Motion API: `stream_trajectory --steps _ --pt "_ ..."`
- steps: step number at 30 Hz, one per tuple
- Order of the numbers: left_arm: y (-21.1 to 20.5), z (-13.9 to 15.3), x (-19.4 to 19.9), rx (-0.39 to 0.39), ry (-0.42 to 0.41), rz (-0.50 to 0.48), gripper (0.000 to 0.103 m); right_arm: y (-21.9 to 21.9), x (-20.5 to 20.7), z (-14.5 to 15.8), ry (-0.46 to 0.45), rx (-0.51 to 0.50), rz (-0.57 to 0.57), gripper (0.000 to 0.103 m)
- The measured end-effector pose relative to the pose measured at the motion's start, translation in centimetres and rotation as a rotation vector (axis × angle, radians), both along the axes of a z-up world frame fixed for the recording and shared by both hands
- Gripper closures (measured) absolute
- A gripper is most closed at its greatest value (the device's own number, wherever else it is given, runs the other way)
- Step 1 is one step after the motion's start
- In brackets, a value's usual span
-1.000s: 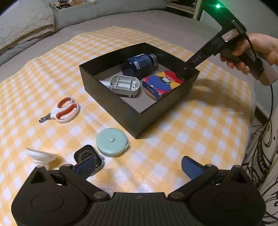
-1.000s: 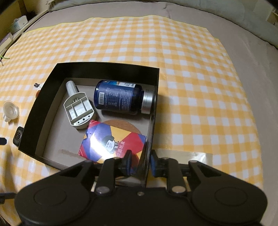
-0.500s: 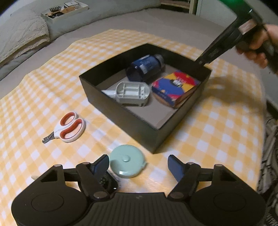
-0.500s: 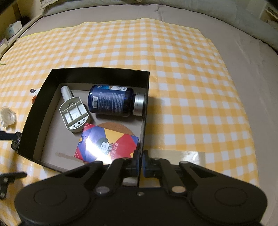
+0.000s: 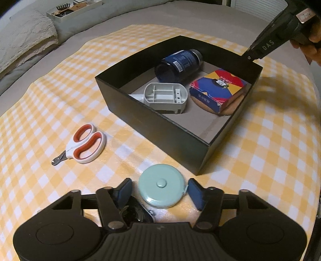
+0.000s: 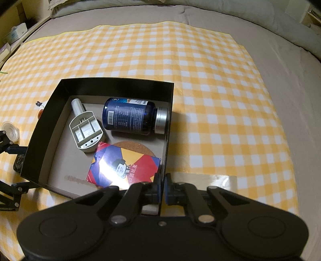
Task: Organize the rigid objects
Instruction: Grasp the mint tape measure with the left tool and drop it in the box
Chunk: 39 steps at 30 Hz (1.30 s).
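Note:
A round mint-green tape measure lies on the checked cloth between the blue pads of my left gripper. Its jaws are closing and a small gap still shows at the left pad. The black box holds a blue bottle, a grey plastic tray piece and a colourful card box resting on a cork coaster. My right gripper is shut on the box's right wall, near its front corner. Red-and-white clippers lie left of the box.
A dark round object sits under the left gripper's left finger. A white suction cup lies left of the box. A strip of clear tape crosses the cloth. A white bin stands on the grey bedding behind.
My left gripper has moved right and down onto the tape measure, and its jaws have narrowed around it. My right gripper has closed onto the box wall and stayed there.

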State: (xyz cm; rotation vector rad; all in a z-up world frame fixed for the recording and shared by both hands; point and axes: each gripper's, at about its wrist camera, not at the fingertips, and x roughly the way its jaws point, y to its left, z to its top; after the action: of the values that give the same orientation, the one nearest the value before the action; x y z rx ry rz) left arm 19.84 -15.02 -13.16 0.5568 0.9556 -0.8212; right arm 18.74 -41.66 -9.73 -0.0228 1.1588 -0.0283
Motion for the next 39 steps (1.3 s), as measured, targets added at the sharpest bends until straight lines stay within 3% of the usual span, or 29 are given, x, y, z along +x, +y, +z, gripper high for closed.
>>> stream_trajectory --steps 6,10,16,22,30,39 --pt "-0.1 0.5 -0.7 0.019 0.006 -0.008 0.050 0.0 0.0 0.0 0.000 -0.003 0.002 0.099" --pt "1.0 1.4 -0.2 0.003 -0.006 0.041 0.050 0.0 0.0 0.0 0.001 -0.007 0.006 0.099" --pt "2.7 4.5 1.6 -0.096 -0.026 0.149 0.050 -0.1 0.1 0.0 0.001 -0.008 0.010 0.099" --pt "1.1 6.5 1.5 -0.187 -0.006 0.163 0.050 0.0 0.2 0.0 0.001 -0.009 0.009 0.099" --pt "-3.9 6.4 0.9 -0.168 -0.009 0.100 0.050 0.0 0.1 0.0 0.000 -0.012 0.011 0.099" --pt "-6.6 5.1 1.2 -0.122 0.014 0.076 0.050 -0.3 0.0 0.0 -0.002 0.007 0.010 0.099"
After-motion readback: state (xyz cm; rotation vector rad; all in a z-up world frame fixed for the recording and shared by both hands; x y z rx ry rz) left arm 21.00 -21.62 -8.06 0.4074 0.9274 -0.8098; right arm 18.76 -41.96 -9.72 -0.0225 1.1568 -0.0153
